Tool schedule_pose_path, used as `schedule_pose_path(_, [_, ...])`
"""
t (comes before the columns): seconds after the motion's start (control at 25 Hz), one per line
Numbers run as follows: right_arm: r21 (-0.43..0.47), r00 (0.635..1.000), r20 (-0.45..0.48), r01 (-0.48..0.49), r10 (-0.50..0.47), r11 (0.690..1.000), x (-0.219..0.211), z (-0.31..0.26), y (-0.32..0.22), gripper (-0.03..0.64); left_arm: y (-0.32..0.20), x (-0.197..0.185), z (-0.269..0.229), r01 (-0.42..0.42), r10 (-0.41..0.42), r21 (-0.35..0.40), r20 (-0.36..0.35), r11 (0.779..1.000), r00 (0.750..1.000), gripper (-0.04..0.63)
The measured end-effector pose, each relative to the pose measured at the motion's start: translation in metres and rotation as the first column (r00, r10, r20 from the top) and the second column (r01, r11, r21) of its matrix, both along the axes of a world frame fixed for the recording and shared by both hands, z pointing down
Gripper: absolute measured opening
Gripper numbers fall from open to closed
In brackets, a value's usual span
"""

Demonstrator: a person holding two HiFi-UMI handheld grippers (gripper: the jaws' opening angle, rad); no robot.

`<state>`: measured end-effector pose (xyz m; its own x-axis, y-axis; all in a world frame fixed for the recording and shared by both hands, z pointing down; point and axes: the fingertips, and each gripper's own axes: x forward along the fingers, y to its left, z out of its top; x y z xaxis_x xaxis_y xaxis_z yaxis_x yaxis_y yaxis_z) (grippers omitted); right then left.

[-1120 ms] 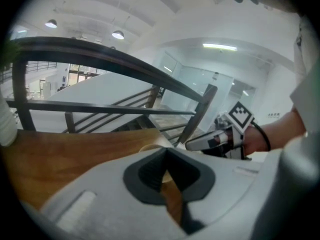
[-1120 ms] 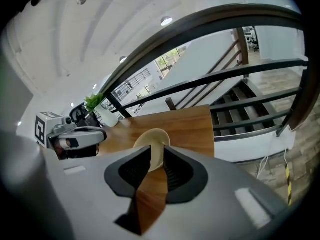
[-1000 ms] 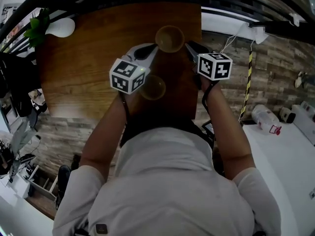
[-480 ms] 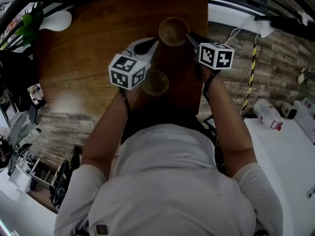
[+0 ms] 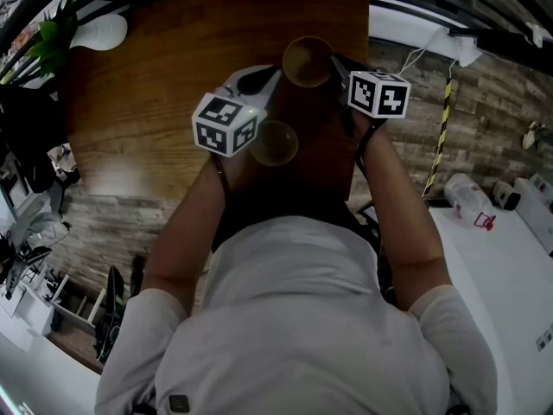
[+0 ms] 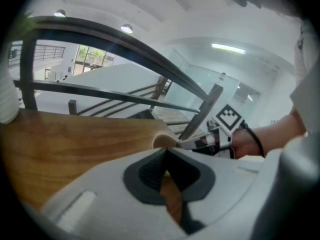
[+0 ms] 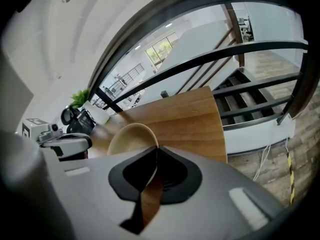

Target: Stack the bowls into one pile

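Note:
Two tan wooden bowls stand on the wooden table (image 5: 173, 67). The far bowl (image 5: 307, 60) has my right gripper (image 5: 333, 66) at its right rim. Its jaws are closing, and the bowl's (image 7: 131, 139) thin rim is pinched between the pads. My left gripper (image 5: 270, 79) lies at the far bowl's left side. Its jaws stand together with nothing seen between them, and the bowl (image 6: 164, 141) shows just beyond its tips. The near bowl (image 5: 275, 142) sits apart, close to the person, next to the left gripper's marker cube.
A white pot with a green plant (image 5: 97, 33) stands at the table's far left corner. The table's right edge (image 5: 361, 137) runs just under the right gripper. Dark railings cross behind the table. A white surface with a bottle (image 5: 467, 204) lies at the right.
The right gripper has closed in on the far bowl's right rim and its jaws have come together on it. The left gripper has settled slightly lower beside that bowl.

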<state>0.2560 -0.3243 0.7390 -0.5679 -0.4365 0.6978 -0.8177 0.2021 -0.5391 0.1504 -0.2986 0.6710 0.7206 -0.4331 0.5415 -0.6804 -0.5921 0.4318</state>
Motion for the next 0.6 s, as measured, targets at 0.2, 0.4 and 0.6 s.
schedule_pose_path(0.2, [0.011,1.0,-0.004,0.014,-0.014,1.0,-0.003,-0.007,0.001,0.017,0.003,-0.002,-0.006,0.018,-0.018,-0.009,-0.019,1.0,1.0,0.005])
schedule_pose_path(0.4, [0.034,1.0,0.002,0.008,-0.008,0.999,0.002,-0.022,0.002,0.015,0.009,0.002,-0.012,0.023,-0.023,-0.007,-0.029,1.0,0.999,0.005])
schedule_pose_path(0.6, [0.064,1.0,0.008,0.003,-0.003,0.998,-0.004,-0.045,0.016,0.015,0.027,-0.006,-0.027,0.026,-0.026,0.008,-0.036,1.0,0.999,0.005])
